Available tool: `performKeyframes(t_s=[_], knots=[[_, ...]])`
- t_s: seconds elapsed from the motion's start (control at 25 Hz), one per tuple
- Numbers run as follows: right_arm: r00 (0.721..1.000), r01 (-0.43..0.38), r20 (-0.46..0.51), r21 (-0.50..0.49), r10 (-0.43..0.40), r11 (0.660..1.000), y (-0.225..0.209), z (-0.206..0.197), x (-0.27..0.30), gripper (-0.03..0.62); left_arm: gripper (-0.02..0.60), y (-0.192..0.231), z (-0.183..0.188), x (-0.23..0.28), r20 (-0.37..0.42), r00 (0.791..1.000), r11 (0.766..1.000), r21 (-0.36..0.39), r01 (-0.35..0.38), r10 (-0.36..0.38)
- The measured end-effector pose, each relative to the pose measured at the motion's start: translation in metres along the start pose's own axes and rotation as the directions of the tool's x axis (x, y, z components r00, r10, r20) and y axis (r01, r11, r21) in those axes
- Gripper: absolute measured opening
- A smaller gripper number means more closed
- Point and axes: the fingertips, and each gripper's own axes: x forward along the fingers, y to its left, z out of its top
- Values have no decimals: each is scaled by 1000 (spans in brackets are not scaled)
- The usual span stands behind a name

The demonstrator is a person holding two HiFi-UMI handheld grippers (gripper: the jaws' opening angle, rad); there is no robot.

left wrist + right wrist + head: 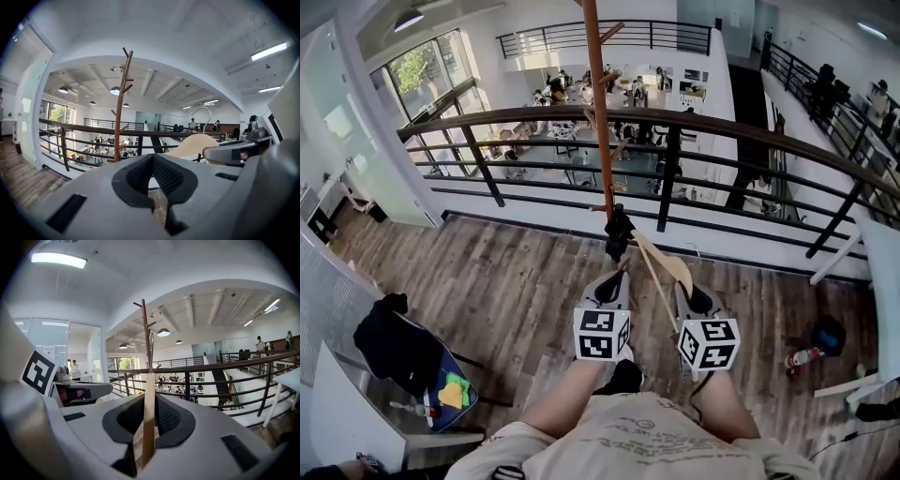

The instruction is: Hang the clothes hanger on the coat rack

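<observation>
We're up on a wood-plank floor (516, 281) on a mezzanine, with bare boards open to the left and straight ahead. A chair draped in dark clothing (394, 342) crowds the near left edge, and a white table (881, 281) closes in the right. Close in, both forearms reach forward from the body, side by side and nearly parallel. Each marker cube shows only black-and-white squares, and the print on the shirt is too faint to read. The left gripper (614, 272) (152, 161) is empty, its jaws pressed together on nothing. Just beside it, the right gripper (684, 286) (150, 399) is clamped on the wooden clothes hanger (661, 262) (149, 418). The hanger stands edge-on between the pads with its metal hook pointing up. From the left gripper view, its pale shoulder (192, 145) sits off to the right. Just past the jaws rises the brown coat rack (598, 112) (119, 117) (146, 329), with short pegs branching near its top, and the hanger is not on it yet. Behind it runs the dark railing (675, 117), the hard edge of the floor, and beyond that lies an office level below.
</observation>
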Motion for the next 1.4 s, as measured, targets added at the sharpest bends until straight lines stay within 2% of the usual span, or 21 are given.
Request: performKeyframes(t_s=[0.64, 1.0, 1.4], knots=[[999, 41, -26, 33, -40, 999, -54, 0, 105, 52, 5, 44, -5, 110, -46, 999, 1000, -2, 17, -18], [997, 47, -59, 27, -46, 999, -76, 31, 179, 52, 5, 87, 21, 170, -74, 997, 1000, -23, -6, 4], [997, 30, -66, -21, -31, 999, -91, 64, 270, 52, 5, 141, 49, 242, -58, 998, 998, -46, -31, 28]])
